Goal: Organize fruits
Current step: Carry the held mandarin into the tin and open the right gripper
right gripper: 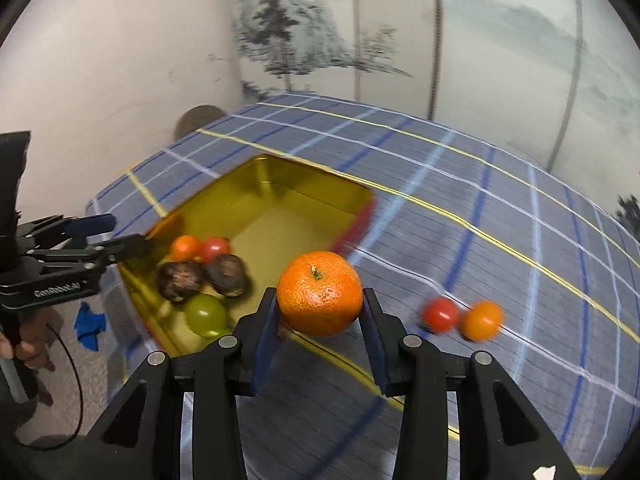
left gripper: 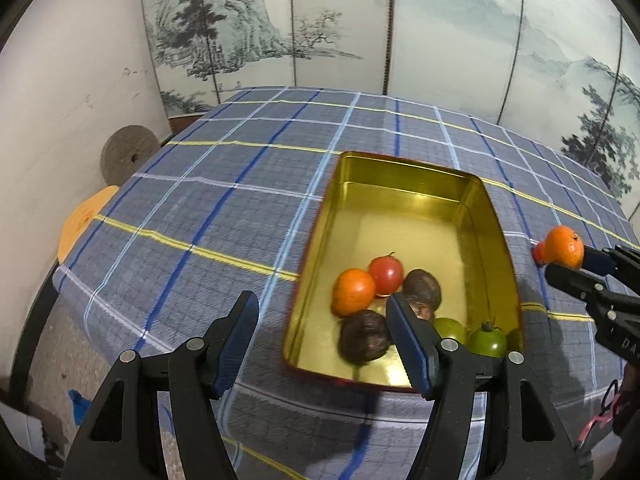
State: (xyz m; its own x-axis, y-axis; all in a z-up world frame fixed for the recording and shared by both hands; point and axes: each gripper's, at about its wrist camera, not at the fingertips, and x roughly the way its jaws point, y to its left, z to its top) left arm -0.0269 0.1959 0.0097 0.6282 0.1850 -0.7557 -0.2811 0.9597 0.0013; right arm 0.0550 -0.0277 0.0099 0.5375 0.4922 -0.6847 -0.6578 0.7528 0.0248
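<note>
While the right gripper [right gripper: 320, 300] is clenched on a mandarin [right gripper: 319, 293], pads pressing both flanks and the stem facing up, the fruit hangs above the cloth [right gripper: 500, 216] just off the tin's near right corner, not yet over the tin [right gripper: 288, 192]. To do this well, I judge the carry should clear the red rim [right gripper: 352, 236], then lower before letting go so the fruit does not bounce on the metal floor; the bare far half of the tin looks like the safest drop zone. The near end is crowded: a green tomato [right gripper: 205, 315], two dark brown fruits [right gripper: 179, 280], a red tomato [right gripper: 216, 249] and another mandarin [right gripper: 185, 247] sit bunched together, some touching, and a drop there could knock them about. The left gripper [left gripper: 322, 340] stands released with nothing between its pads, hovering over the tin's near left edge, its right finger across the fruit pile, so it partly blocks that side and the right hand should keep apart from it. Farther right on the cloth, a small red tomato [right gripper: 440, 314] and an orange fruit [right gripper: 482, 320] lie just beside each other, left to gather. Beyond the table stands a painted screen [left gripper: 248, 28].
</note>
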